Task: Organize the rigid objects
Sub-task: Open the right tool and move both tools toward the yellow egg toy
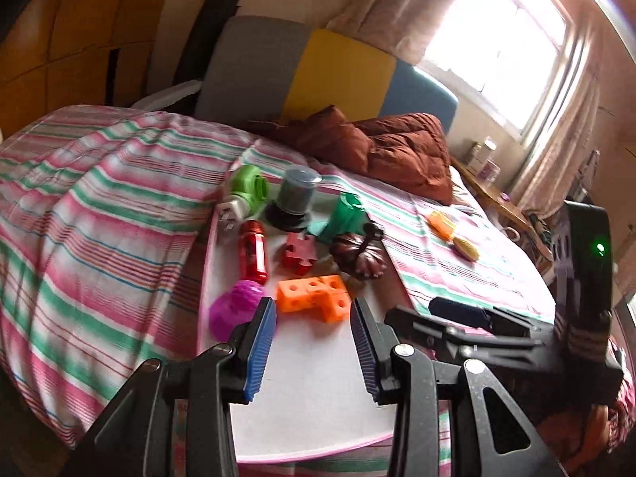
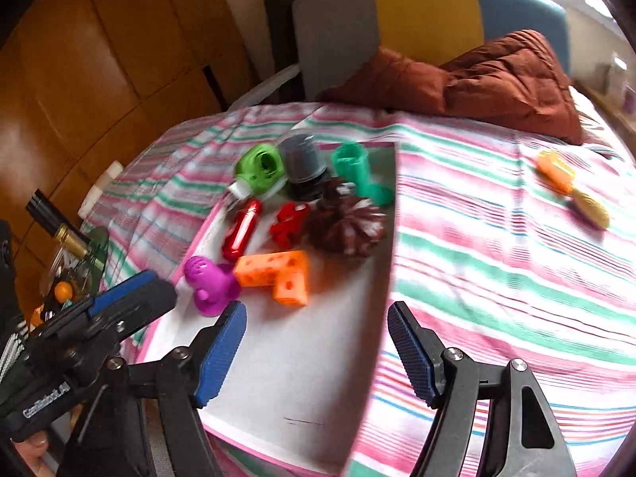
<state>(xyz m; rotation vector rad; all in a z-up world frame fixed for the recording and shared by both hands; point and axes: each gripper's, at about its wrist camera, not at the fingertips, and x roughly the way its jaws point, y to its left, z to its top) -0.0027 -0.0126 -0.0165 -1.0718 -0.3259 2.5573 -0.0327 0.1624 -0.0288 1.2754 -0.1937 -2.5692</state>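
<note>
the white board (image 2: 318, 357) lies on the striped bed cover (image 2: 497, 238), and eight small toys sit bunched at its far end. one piece is not yet gathered: an orange-and-yellow toy (image 2: 572, 190) lies well apart on the cover, off to the right of the board.

the right gripper (image 2: 316, 348) hovers above the board's near right edge, its jaws apart with nothing between them. the left gripper (image 1: 314, 346) hovers over the bare near part of the board, jaws likewise apart and empty, just short of the purple toy (image 1: 234, 310) and the orange block (image 1: 318, 296).

the step in hand looks like fetching the stray toy with the right gripper. to do it well, i would swing it right across the cover, keep the jaws wide, line the pads across the toy's narrow waist rather than its length, and come down gently, since the soft bedding may give under it. set it on bare board, clear of the cluster, so nothing gets knocked.

counted on the board:
- one lime green reel (image 2: 260, 169)
- one grey cylinder (image 2: 304, 163)
- one teal tube (image 2: 357, 171)
- one red capsule (image 2: 242, 228)
- one red puzzle piece (image 2: 288, 222)
- one brown ridged piece (image 2: 346, 226)
- one orange block
- one purple toy
</note>
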